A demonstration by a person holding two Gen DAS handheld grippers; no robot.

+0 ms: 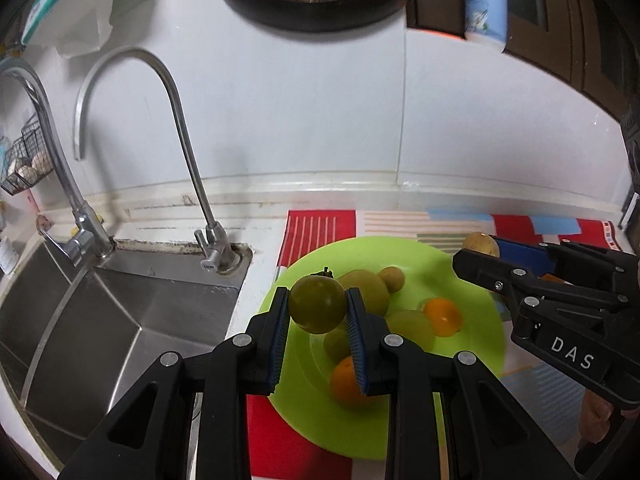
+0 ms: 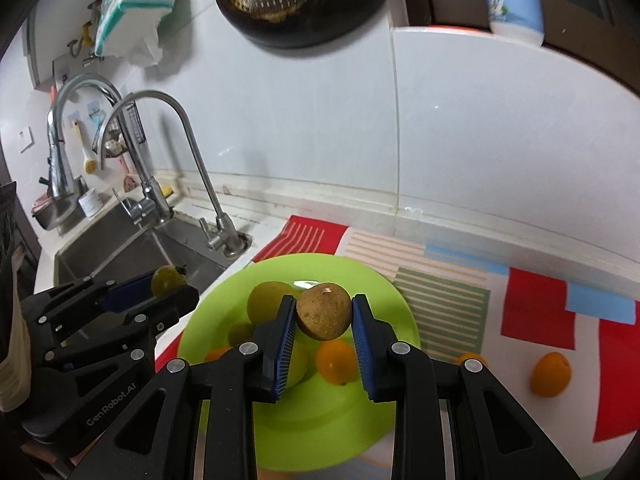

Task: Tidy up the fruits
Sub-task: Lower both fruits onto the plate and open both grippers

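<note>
Left wrist view: the left gripper is clamped on a green tomato, held above the left rim of the green plate. The plate lies on a striped mat, its left edge close to the sink, with a thin strip of counter between them. A curved tap stands at the sink's back corner, just left of the tomato. On the plate lie green fruits and two oranges. The right gripper reaches in from the right, pinching a brown kiwi over the plate's far right rim.

The right wrist view shows the kiwi squarely between the blue pads, above the plate's middle. Only here appear a loose orange on the mat well right of the plate, another partly hidden behind the gripper, and the open mat to the right.
</note>
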